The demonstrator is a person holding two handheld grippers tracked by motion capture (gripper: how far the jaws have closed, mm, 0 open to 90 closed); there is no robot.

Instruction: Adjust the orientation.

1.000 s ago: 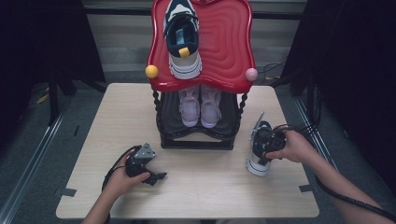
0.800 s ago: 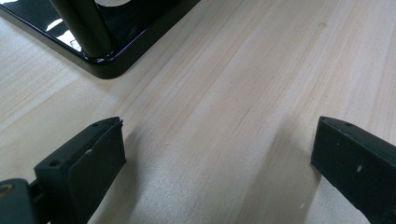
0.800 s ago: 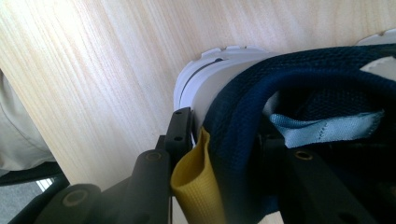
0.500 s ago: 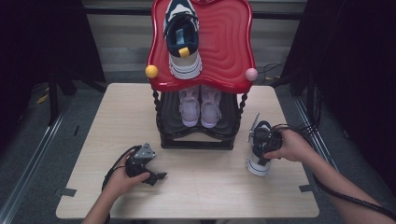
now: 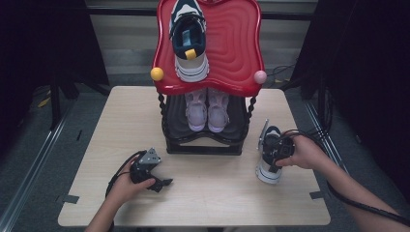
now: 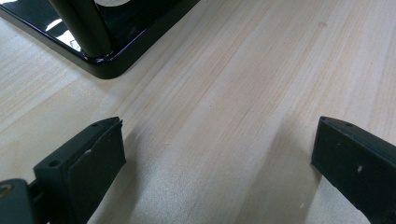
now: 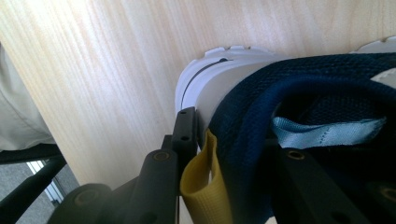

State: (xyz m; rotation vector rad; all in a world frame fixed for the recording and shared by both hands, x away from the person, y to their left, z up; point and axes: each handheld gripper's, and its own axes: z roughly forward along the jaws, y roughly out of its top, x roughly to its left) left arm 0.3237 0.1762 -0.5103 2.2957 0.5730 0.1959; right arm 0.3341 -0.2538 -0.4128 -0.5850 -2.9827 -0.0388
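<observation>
A navy and white sneaker stands on the table at the right of the rack, toe toward the front edge. My right gripper comes down on its heel. In the right gripper view, one jaw of the right gripper lies outside the white heel and the other inside the navy collar. The yellow pull tab sits beside the outer jaw. These jaws have just been closing, and they pinch the heel wall. My left gripper rests open on the bare wood at the front left, holding nothing.
A two-tier shoe rack with a red top stands at the back middle of the wooden table. A matching navy sneaker lies on top, and a pale pink pair sits on the lower shelf. The rack's black base corner is just ahead of the left gripper.
</observation>
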